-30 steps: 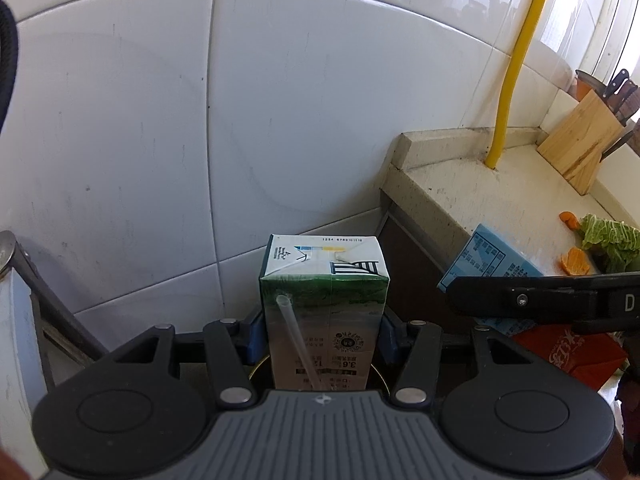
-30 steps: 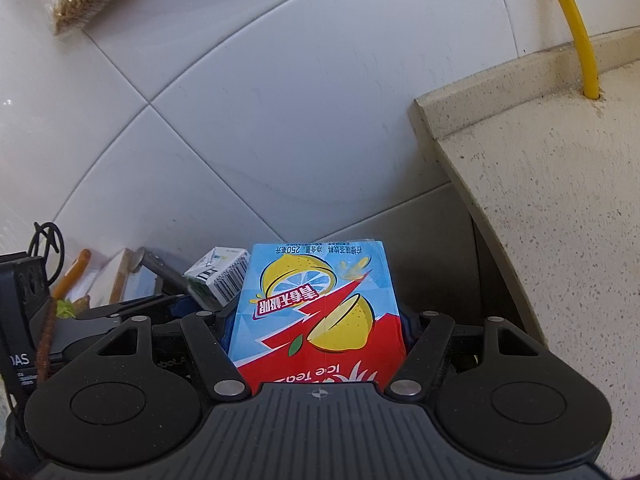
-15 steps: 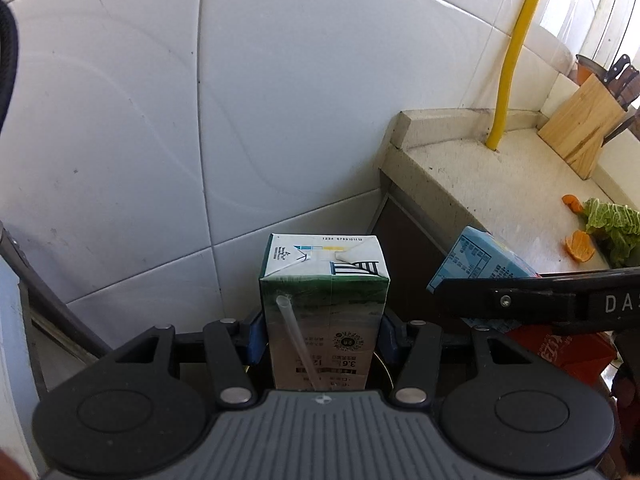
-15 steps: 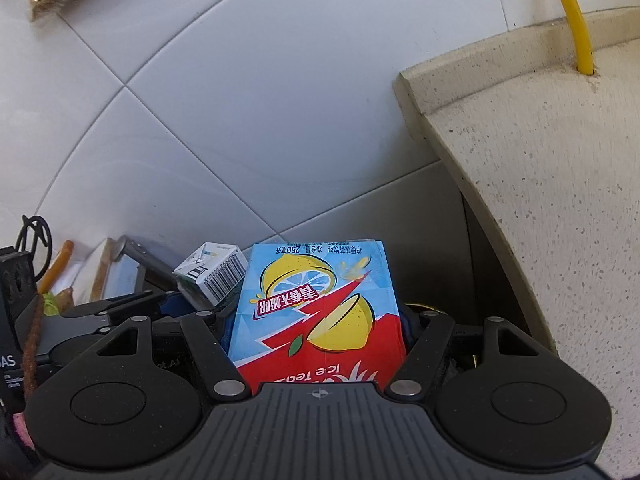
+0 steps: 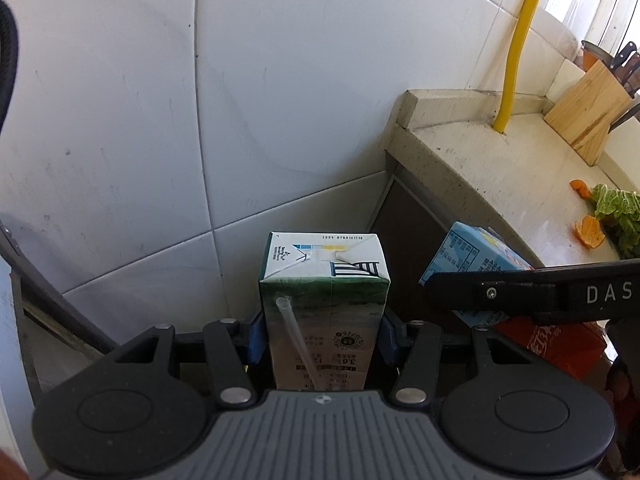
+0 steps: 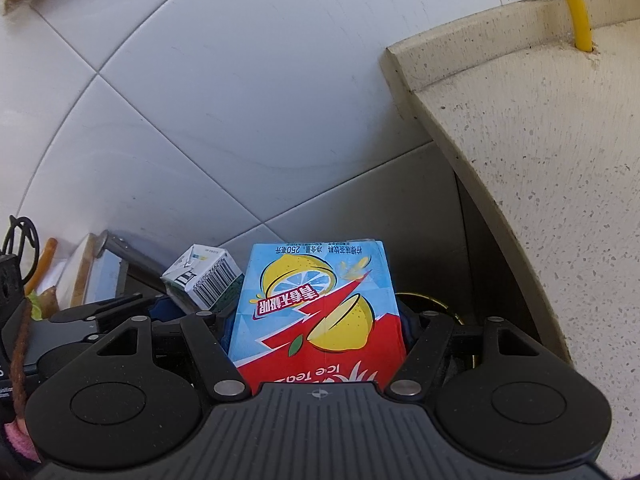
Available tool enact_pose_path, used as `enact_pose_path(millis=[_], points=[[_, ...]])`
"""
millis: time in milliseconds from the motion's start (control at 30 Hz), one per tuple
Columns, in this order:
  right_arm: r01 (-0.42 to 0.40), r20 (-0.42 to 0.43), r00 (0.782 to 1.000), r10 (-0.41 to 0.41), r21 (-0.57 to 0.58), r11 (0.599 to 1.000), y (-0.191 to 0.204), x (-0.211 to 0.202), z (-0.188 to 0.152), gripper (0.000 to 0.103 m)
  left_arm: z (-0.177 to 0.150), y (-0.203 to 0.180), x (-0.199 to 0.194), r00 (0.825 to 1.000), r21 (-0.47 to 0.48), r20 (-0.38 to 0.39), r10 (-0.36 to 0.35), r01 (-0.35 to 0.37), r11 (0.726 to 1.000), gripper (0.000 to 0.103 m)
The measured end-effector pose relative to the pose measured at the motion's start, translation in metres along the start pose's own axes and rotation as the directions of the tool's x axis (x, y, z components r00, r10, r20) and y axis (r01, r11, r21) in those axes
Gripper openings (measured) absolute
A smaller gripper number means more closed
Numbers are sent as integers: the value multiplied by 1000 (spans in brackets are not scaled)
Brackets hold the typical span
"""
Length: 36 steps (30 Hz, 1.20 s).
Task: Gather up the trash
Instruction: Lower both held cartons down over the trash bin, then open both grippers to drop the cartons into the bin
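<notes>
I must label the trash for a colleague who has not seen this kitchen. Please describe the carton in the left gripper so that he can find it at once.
Start at the white tiled wall, left of the stone counter where the yellow pipe comes down. In front of it the left gripper holds a green and white milk carton. Unlike the blue and red lemon tea carton beside it, it carries a clear straw.

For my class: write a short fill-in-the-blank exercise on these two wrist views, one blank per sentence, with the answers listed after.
1. The left gripper is shut on a green and white carton with a clear ____ in its top.
2. The right gripper holds an ice tea carton printed with yellow ____.
3. A ____ pipe rises from the countertop.

Answers: straw; lemons; yellow
</notes>
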State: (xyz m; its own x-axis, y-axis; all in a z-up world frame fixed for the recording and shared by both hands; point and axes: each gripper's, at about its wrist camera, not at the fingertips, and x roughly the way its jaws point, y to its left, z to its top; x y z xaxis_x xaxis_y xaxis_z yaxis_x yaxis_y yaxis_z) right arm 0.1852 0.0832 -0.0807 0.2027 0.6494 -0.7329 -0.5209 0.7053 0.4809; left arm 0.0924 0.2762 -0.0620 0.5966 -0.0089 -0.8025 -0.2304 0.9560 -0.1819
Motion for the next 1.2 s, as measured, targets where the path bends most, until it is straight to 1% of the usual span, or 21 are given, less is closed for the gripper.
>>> enact_pose_path(millis=[567,767,900,1100,1200], points=[[24,-35,999,-24,13,1000,-3,11,1,74,4,3,14,998,14,-56,23,-23,1000,50],[28,-60,998,-27,31,999,-5,20,2,76,4,2,20,996,28,-78,34,-32,999,50],[27,-70,997,-25,40,999,-4,27,3,78,3,1,25,994,38,-96,53,-50,998,51],[28,-68,997,-25,46,999,-4,32,4,78,0,0,28,992,46,-106,68,-63,997,53],[27,-65,998,-23,49,998,-5,30,3,78,0,-2,27,993,49,-98,67,-62,997,55]])
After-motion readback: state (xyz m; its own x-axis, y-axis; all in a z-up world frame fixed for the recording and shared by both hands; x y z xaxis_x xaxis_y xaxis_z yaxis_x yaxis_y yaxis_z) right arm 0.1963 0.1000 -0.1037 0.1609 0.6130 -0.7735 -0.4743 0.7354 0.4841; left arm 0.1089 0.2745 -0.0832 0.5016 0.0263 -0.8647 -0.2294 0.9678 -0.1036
